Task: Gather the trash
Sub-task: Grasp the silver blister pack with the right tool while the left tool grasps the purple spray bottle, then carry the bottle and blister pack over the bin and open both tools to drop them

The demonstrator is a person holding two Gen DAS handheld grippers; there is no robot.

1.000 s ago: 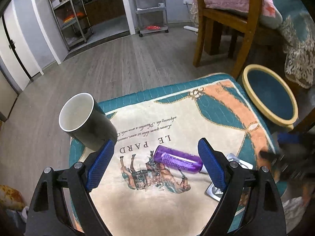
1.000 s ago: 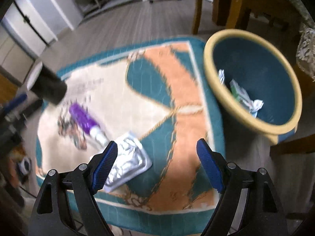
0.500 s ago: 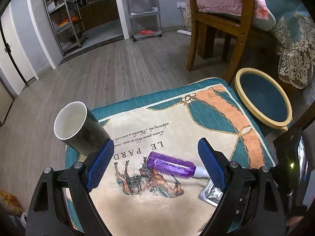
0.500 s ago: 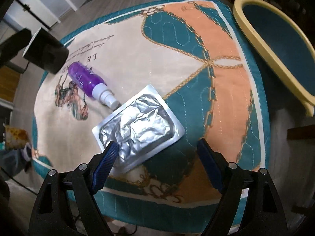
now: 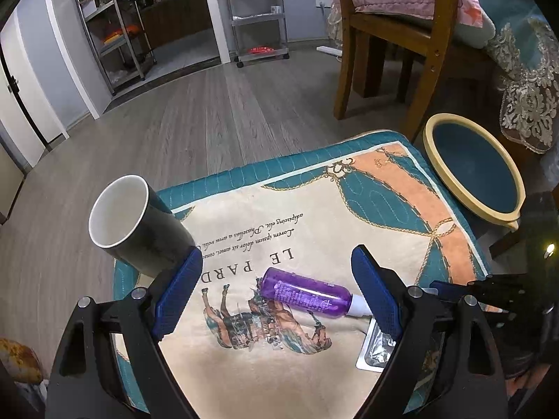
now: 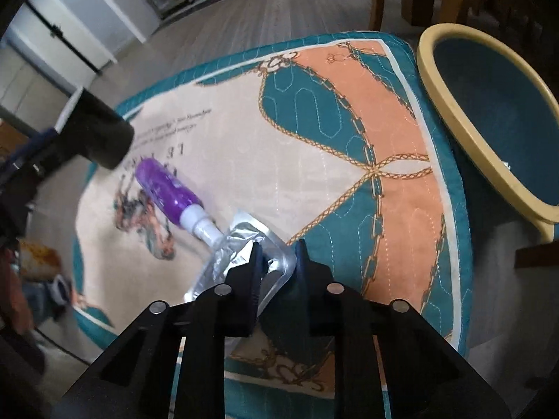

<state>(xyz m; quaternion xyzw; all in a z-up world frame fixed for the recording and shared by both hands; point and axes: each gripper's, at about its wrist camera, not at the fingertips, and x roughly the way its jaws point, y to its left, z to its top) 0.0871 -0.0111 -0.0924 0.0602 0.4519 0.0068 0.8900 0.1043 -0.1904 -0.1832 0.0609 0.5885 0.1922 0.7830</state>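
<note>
Right wrist view shows the right gripper [image 6: 276, 255] with its jaws pinching the near corner of the silver foil tray [image 6: 241, 244], which lies crumpled on the patterned quilted cloth [image 6: 314, 132] covering the worktop. The far edge of the tray touches the white nozzle of a purple bottle [image 6: 167, 192] lying on its side. A black mug [image 6: 101, 132] stands beyond the bottle, near the cloth's left edge, somewhat blurred. To the right, just past the edge of the cloth, sits the yellow-rimmed teal bin [image 6: 447, 104]; a small pale scrap shows inside it.

From the left wrist view, the left gripper [image 5: 276, 289] hangs over the cloth [image 5: 314, 216] with its blue-padded jaws spread wide and nothing between them. The purple bottle [image 5: 307, 296] lies in the gap ahead of the jaws, below them on the cloth, and the mug [image 5: 136, 227] stands just beyond the left pad, its white inside showing. Part of the foil tray [image 5: 374, 352] peeks out behind the right finger. The bin [image 5: 433, 146] is off the cloth's right corner, beside a wooden chair [image 5: 391, 35].
</note>
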